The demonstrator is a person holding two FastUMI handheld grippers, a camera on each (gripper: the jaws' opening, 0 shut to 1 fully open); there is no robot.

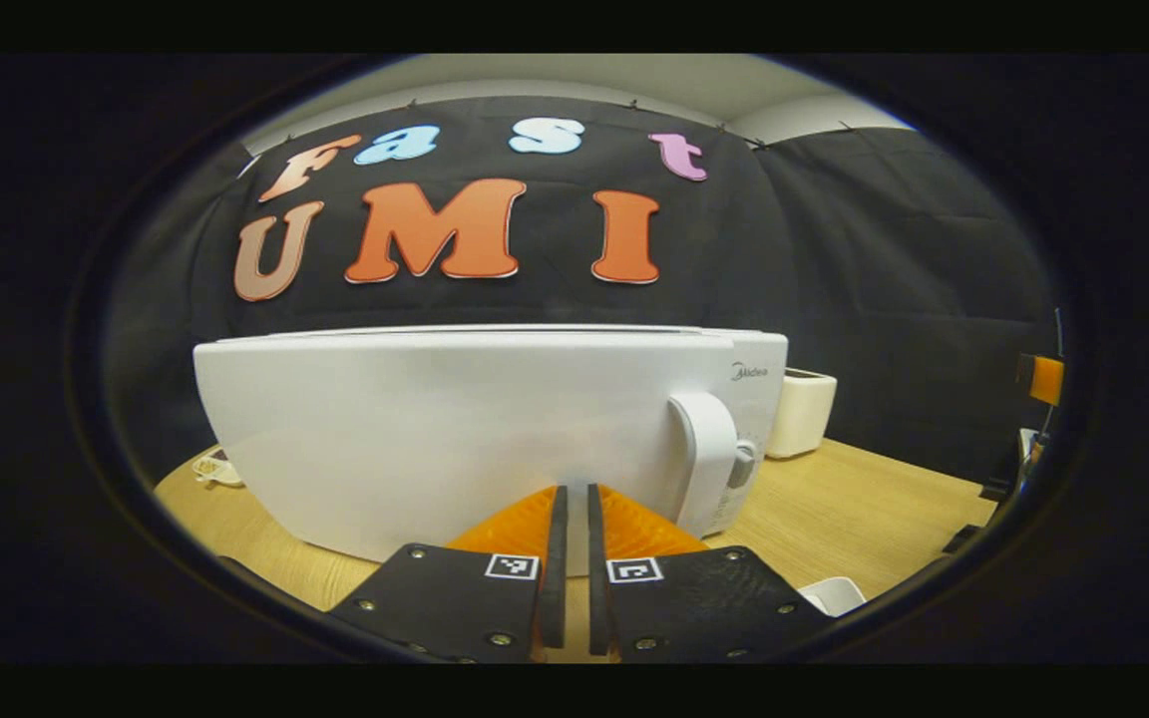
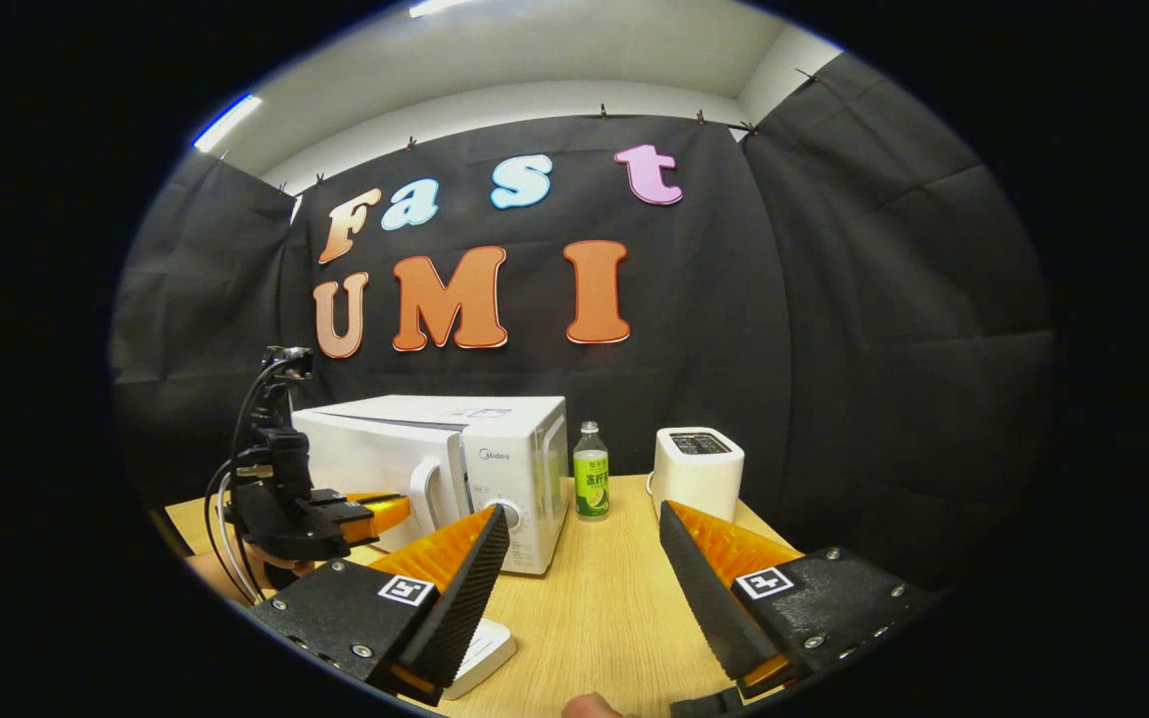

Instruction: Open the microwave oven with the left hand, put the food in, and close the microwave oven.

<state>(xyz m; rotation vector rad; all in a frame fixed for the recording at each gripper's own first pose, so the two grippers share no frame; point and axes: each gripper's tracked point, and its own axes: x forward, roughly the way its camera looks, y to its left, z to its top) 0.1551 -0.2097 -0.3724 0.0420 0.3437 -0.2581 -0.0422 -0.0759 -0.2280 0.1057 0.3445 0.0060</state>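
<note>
On the table [image 2: 614, 598] the microwave [image 1: 455, 429] stands shut; your left gripper [image 1: 575, 499], jaws pressed together, faces its door. Spread them, shift right, hook the handle [image 1: 704, 464]. Right gripper [image 2: 584, 558] jaws spread, empty.

Left gripper [image 1: 575, 499] fingers nearly closed together; right gripper [image 2: 582, 524] fingers spread wide apart.

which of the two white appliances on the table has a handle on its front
The microwave, left of the bottle: a curved handle on its door. The toaster has none.
</note>
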